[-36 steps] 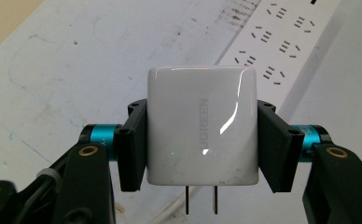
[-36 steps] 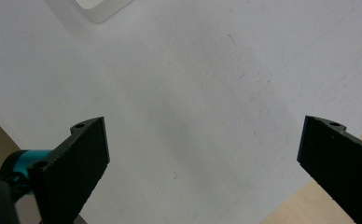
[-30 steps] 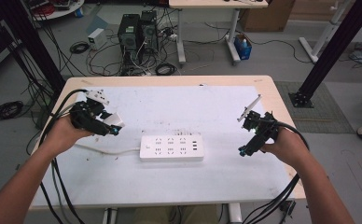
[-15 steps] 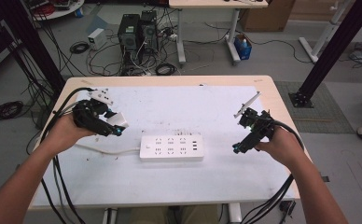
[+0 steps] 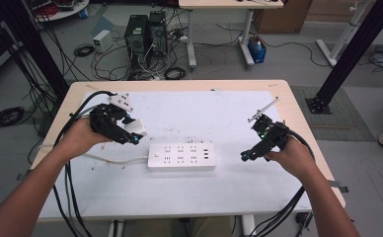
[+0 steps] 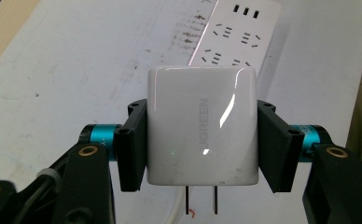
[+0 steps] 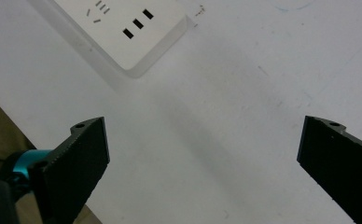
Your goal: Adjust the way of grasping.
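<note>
White plastic, the charger (image 6: 201, 126) sat clamped in the left gripper (image 5: 130, 132), near the power strip (image 5: 181, 156); the right gripper (image 7: 202, 158) stood apart, empty.

On the bench (image 5: 229, 197) I count one power strip (image 5: 181, 156) and one white charger (image 6: 201, 123), with two prongs (image 6: 201, 199) sticking out of it. Two tongs are over it: one on the left (image 5: 133, 136), one on the right (image 5: 246, 156). Past the bench, two computer towers (image 5: 145, 32) stand on the floor, and one blue bottle (image 5: 256, 49).
</note>
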Available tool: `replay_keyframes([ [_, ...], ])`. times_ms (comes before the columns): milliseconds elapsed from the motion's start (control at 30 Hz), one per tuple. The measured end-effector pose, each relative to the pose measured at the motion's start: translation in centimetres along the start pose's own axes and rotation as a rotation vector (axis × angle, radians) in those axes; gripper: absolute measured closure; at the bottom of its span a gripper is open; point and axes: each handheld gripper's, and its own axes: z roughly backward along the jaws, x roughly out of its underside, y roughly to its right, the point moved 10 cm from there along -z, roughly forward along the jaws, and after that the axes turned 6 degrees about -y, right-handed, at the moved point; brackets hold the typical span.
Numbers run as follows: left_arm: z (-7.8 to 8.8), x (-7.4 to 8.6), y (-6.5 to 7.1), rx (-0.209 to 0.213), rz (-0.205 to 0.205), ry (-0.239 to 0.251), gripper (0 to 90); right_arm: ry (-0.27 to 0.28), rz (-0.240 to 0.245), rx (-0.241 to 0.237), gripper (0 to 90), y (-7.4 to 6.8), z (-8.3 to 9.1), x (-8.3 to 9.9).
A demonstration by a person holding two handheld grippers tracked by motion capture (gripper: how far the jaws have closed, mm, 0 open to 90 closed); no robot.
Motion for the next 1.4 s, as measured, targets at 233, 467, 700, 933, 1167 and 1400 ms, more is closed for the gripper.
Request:
replay_keyframes([
  [233, -0.5, -0.5, 0.4, 0.005, -0.015, 0.0, 42.5, 0.039, -0.078, -0.073, 1.7, -0.4, -0.3, -0.3],
  [467, -1.0, -1.5, 1.0, 0.014, -0.047, 0.02, 42.5, 0.088, -0.171, -0.158, 1.9, -0.6, -0.5, -0.2],
  [700, -1.8, -2.4, 1.9, 0.037, -0.078, 0.011, 42.5, 0.123, -0.255, -0.258, 4.2, -0.9, -0.5, 0.1],
  [933, -2.3, -3.0, 2.2, 0.043, -0.089, 0.012, 42.5, 0.167, -0.326, -0.367, 4.1, -1.1, -0.3, 0.0],
  [1167, -2.9, -3.6, 2.6, 0.047, -0.109, -0.001, 42.5, 0.204, -0.388, -0.472, 4.1, -1.8, -0.4, -0.4],
  [1400, -4.0, -4.9, 3.4, 0.066, -0.126, 0.03, 42.5, 0.253, -0.437, -0.553, 4.1, -2.0, -0.1, -0.9],
])
